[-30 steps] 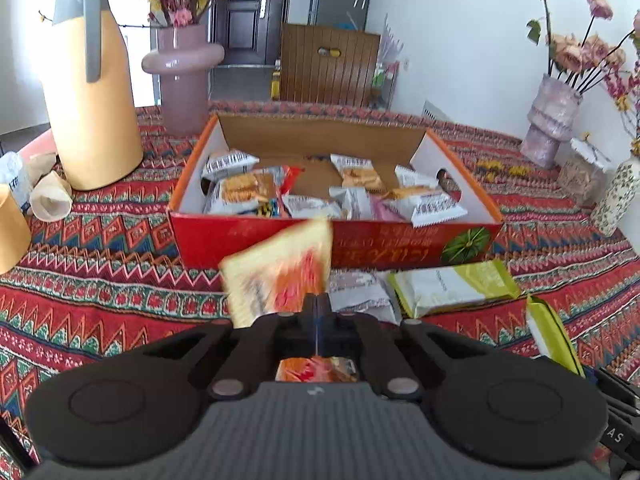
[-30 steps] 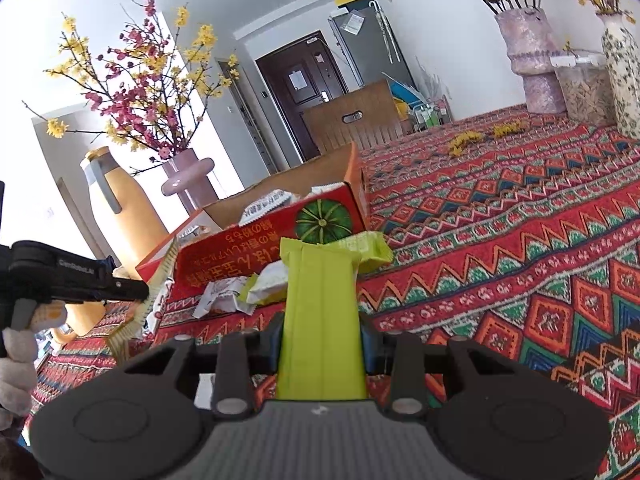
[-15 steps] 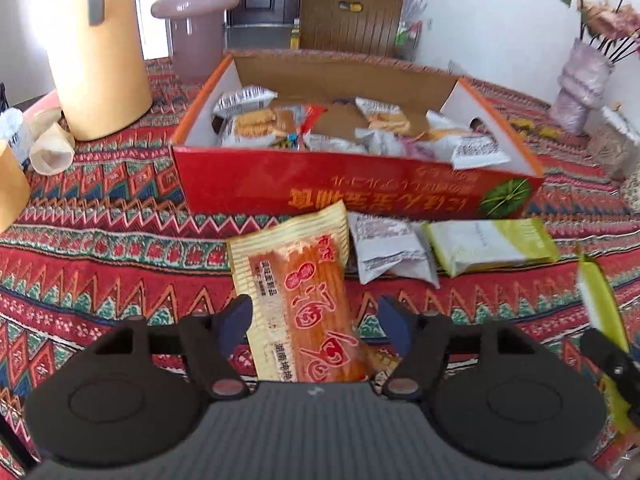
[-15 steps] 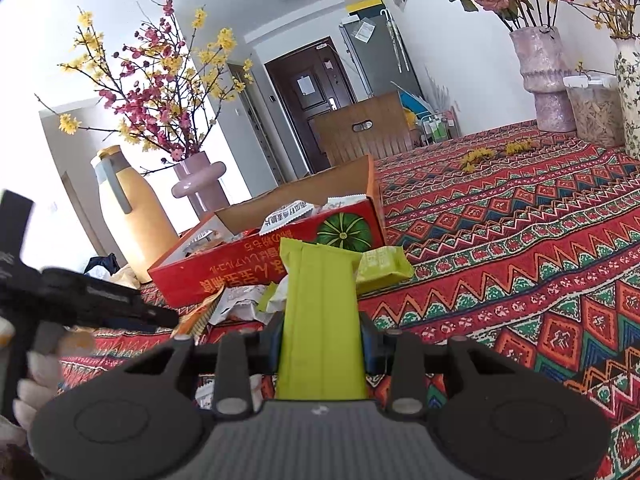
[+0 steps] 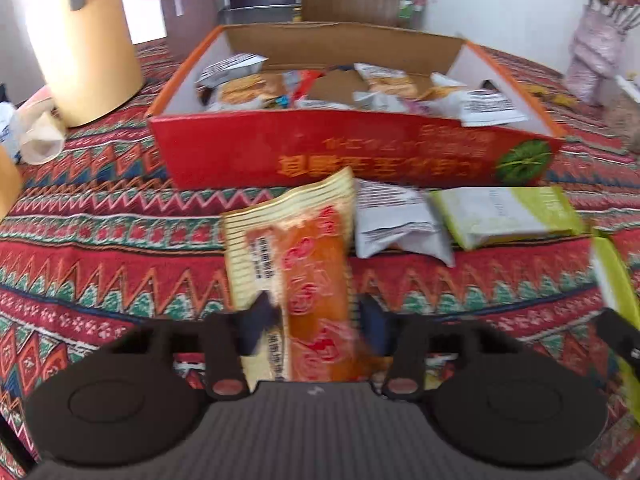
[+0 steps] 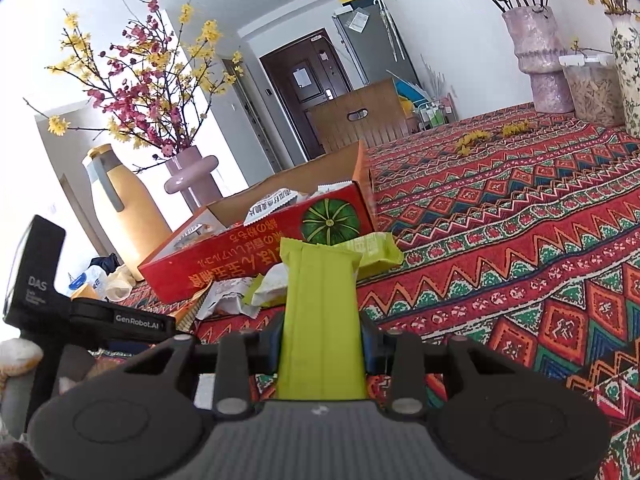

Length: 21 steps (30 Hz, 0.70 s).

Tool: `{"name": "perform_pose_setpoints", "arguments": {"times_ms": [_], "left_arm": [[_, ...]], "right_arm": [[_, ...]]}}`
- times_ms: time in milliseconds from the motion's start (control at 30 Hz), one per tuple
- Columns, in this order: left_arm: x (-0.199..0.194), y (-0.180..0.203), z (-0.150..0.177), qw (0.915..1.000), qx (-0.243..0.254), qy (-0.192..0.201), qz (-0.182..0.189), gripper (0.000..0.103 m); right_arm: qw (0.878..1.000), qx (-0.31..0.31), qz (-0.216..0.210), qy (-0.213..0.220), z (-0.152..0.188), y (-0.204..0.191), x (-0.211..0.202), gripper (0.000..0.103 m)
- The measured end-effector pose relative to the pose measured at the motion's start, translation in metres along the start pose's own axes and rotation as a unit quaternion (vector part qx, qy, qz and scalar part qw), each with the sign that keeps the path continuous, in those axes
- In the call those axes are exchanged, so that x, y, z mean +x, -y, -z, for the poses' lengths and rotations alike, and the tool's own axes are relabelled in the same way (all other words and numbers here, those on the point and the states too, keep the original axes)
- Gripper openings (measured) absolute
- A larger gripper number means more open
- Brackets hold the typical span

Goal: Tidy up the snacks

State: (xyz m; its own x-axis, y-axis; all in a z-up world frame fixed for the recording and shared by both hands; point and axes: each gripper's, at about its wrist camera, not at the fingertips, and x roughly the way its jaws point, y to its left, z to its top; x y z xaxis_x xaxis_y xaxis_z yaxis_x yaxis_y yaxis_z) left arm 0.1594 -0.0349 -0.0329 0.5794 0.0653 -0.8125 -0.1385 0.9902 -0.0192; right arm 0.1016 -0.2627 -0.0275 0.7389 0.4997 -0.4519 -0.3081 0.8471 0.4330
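An orange and yellow snack packet lies flat on the patterned cloth in front of the red cardboard box, which holds several snacks. My left gripper hovers low over the packet's near end. Its jaws are closing, with the packet between them and one finger over its left strip. I see no firm pinch. My right gripper is shut on a lime green packet, held just above the cloth to the right of the box. That green packet also shows at the right edge of the left wrist view.
A white packet and a pale green packet lie against the box front. A yellow jug, a pink vase and crumpled paper stand at the left. More vases stand at the far right.
The left gripper let the orange packet drop onto the cloth, opened wide, sank lower, and has now narrowed its jaws around it. The right gripper and its green packet have stayed put.
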Motion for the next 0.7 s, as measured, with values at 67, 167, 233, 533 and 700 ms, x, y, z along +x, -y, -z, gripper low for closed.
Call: {"name": "perform_pose_setpoints", "arguments": {"times_ms": [67,167,233,533,700], "left_arm": [[-0.003,0.004,0.002,0.9999,0.008,0.008,-0.002,0.037],[-0.005,0.005,0.002,0.9998,0.012,0.013,0.003,0.035],[-0.009,0.004,0.003,0.9997,0.01,0.017,0.012,0.032],[-0.021,-0.003,0.003,0.9992,0.005,0.032,0.026,0.028],[-0.024,-0.006,0.004,0.9988,0.005,0.038,0.03,0.027]], "right_arm": [[1.0,0.001,0.001,-0.001,0.0,0.0,0.001,0.035],[1.0,-0.001,0.001,0.0,0.0,-0.001,0.0,0.035],[1.0,-0.003,0.001,0.001,0.0,-0.002,-0.002,0.035],[1.0,-0.012,0.003,0.008,-0.002,-0.011,-0.009,0.035],[1.0,-0.014,0.004,0.009,-0.002,-0.013,-0.011,0.035]]}}
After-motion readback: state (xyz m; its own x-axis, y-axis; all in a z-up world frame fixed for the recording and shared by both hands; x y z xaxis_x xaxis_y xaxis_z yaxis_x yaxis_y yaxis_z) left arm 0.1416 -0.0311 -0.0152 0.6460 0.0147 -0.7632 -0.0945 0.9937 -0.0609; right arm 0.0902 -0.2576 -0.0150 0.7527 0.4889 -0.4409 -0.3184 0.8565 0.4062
